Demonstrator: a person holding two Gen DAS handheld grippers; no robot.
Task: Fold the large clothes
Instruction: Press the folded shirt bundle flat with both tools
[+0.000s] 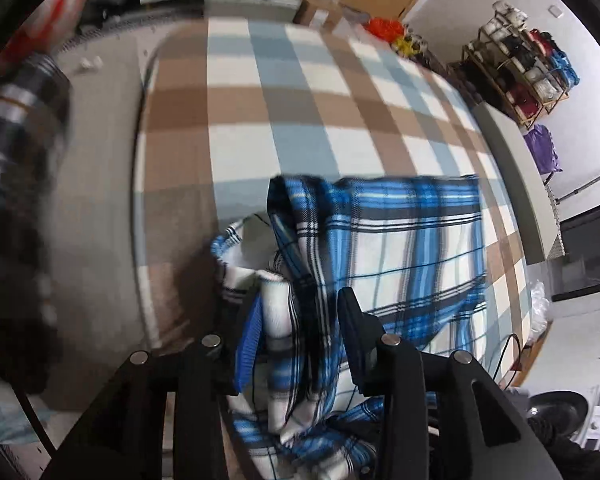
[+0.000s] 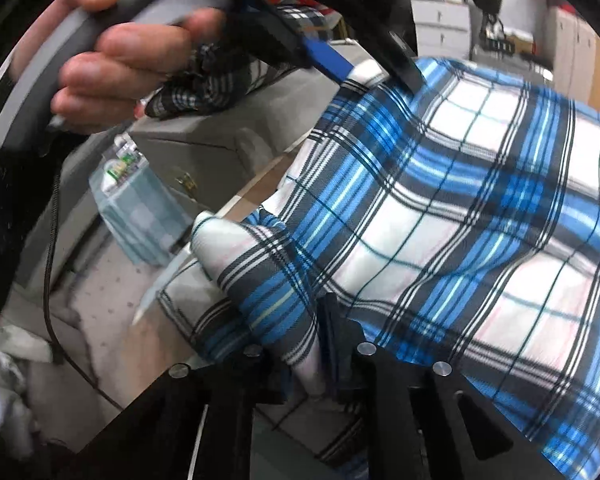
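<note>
The blue plaid shirt (image 1: 400, 248) hangs in the air above the checked bed cover (image 1: 300, 112), held up by 2 grippers. The left gripper (image 1: 296, 320) is clenched on a bunched edge of the shirt, and the cloth spills down between its 2 black fingers (image 1: 352, 320). The right gripper (image 2: 300, 332) pinches another bunched bit of the same shirt. In the right wrist view, the person's hand (image 2: 112, 52) wraps around the grey handle of the left gripper, up beside the shirt's top edge. A shelf (image 1: 524, 68) full of bags stands by the wall, past the far side of the bed cover.
</note>
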